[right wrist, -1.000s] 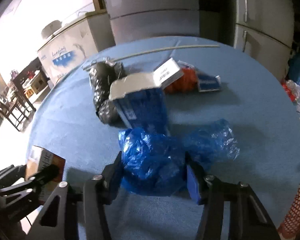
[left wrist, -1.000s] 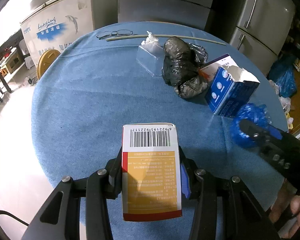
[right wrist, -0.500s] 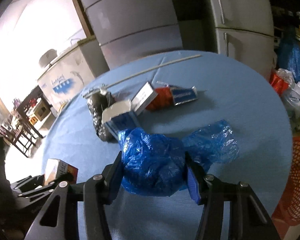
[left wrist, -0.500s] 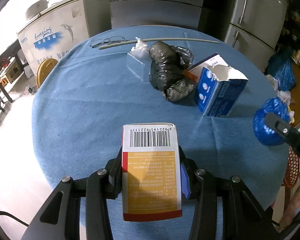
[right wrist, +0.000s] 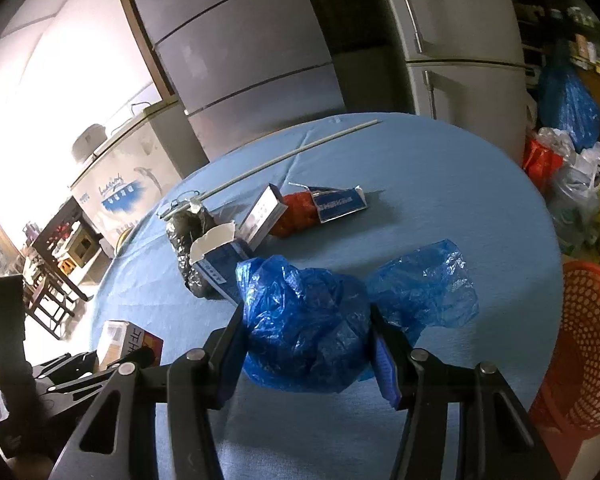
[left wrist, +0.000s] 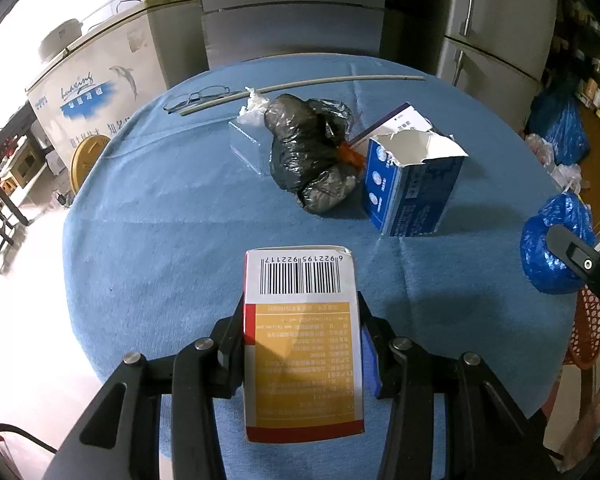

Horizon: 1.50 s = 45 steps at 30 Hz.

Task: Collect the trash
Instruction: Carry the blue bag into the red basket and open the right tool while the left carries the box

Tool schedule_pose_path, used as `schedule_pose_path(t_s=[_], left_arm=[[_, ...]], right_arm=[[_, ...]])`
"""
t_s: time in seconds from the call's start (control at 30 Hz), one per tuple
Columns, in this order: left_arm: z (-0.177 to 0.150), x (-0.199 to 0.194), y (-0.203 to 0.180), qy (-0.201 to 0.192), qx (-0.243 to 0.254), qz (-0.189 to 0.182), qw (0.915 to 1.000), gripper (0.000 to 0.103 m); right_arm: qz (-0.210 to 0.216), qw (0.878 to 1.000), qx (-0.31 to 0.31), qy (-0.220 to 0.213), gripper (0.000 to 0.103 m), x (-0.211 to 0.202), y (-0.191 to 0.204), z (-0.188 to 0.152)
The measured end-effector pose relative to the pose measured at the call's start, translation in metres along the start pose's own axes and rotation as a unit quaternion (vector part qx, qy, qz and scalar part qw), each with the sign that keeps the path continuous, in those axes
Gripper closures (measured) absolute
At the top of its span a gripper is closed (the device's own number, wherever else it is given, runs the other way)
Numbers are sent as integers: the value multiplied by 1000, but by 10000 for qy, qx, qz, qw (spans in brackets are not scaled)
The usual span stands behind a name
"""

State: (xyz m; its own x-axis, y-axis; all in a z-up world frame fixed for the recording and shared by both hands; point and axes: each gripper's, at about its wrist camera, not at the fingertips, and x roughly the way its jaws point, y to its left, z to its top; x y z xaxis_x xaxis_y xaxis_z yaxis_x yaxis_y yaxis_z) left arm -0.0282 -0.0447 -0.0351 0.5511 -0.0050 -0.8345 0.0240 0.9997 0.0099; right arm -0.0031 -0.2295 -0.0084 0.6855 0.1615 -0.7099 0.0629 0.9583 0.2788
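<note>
My left gripper (left wrist: 302,344) is shut on a small carton (left wrist: 302,344) with a barcode and an orange panel, held above the near side of the round blue table (left wrist: 160,240). My right gripper (right wrist: 306,344) is shut on a crumpled blue plastic bag (right wrist: 312,332), held over the table's right edge; it also shows at the right of the left wrist view (left wrist: 552,248). On the table lie a black plastic bag (left wrist: 308,160), a torn blue box (left wrist: 412,188), a red wrapper (right wrist: 296,216) and a small blue packet (right wrist: 338,204).
A red mesh basket (right wrist: 592,344) stands beside the table at the right. Glasses (left wrist: 196,96), a long thin stick (left wrist: 300,86) and a clear plastic container (left wrist: 248,140) lie at the table's far side. Fridges and a chest freezer (left wrist: 100,80) stand behind.
My right gripper has lifted the blue bag and carried it right and back, toward the table's right edge by the red basket. My left gripper has risen slightly with the carton.
</note>
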Motion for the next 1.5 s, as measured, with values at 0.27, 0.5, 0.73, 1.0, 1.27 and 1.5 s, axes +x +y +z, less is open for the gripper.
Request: schedule_pose_path(t_s=[0.27,0.5,0.73,1.0,1.27,1.5], left_arm=[[6,-2,-22,19,238,18,9997,56],[14,-6,-41,-54,436,-73,9990,56],[18,-7,-62,-97,651,-216,9976,56],[22,-10,-83,-152,885,-400,9952,56],[25,-14,-98,-216,1053,-550,9927,56],[28,-13,-111,-211,1190,-651,9905,56]], right_arm=[[24,9998,182,-101,45,-8,-15,-1],[-69,9987,429,-254,45,-20,-38,2],[-257,9969,660,-337,45,-32,-63,1],[-562,9927,969,-442,45,-49,-96,-2],[-1054,9844,1283,-578,45,-72,-140,-4],[-1548,9715,1674,-648,45,-91,-188,-9]])
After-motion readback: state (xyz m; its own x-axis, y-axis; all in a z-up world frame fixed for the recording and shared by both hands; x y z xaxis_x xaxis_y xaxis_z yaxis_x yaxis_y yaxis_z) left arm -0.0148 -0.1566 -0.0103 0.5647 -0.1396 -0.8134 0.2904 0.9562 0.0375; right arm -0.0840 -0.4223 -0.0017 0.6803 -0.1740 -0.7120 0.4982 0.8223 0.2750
